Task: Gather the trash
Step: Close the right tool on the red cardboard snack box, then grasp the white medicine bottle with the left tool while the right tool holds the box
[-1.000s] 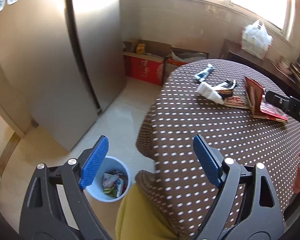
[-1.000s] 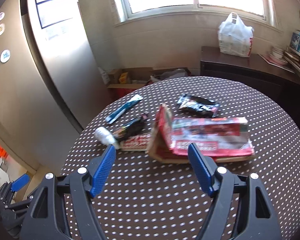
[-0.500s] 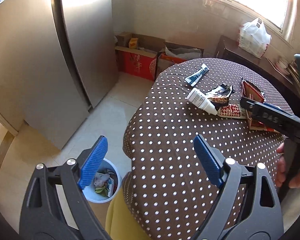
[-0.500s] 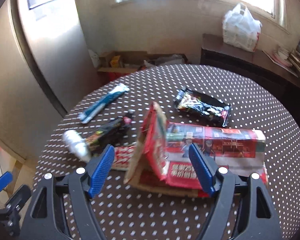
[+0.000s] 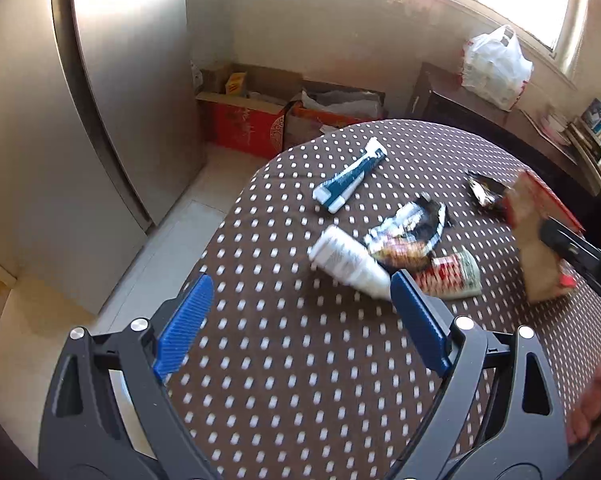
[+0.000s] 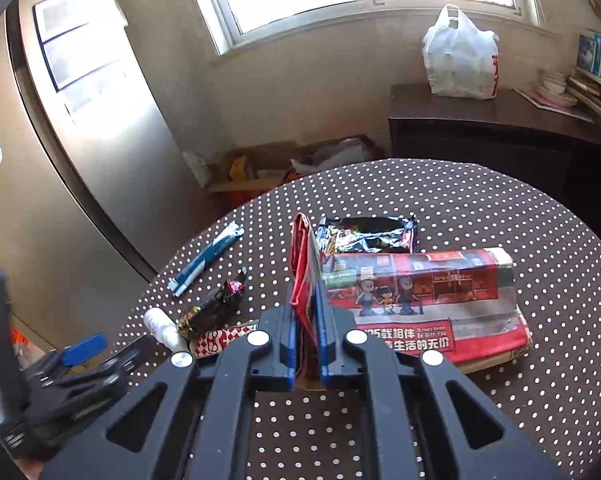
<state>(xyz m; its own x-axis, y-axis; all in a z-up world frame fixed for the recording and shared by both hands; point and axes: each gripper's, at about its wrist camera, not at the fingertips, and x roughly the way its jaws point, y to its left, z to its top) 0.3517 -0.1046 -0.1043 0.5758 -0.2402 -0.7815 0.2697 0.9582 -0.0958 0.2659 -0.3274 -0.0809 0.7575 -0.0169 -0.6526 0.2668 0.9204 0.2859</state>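
Trash lies on a round table with a brown polka-dot cloth (image 5: pixel 300 380). My right gripper (image 6: pixel 304 320) is shut on the upright flap of a flattened red carton (image 6: pixel 420 300); the carton also shows in the left wrist view (image 5: pixel 536 232). My left gripper (image 5: pixel 296 320) is open and empty above the table's near edge. Just beyond it lie a white bottle (image 5: pixel 348 260), a dark crumpled wrapper (image 5: pixel 408 232), a red-and-white wrapper (image 5: pixel 452 276) and a blue-and-white tube (image 5: pixel 348 176). A black foil packet (image 6: pixel 368 232) lies behind the carton.
A steel fridge (image 5: pixel 40 120) stands on the left. Open cardboard boxes (image 5: pixel 260 116) sit on the floor under the window. A dark sideboard (image 6: pixel 480 128) carries a white plastic bag (image 6: pixel 458 56). The left gripper shows at the lower left of the right wrist view (image 6: pixel 72 360).
My right gripper has moved forward and closed on the red carton's upright flap. My left gripper has swung from the floor bin toward the table's trash, still open.
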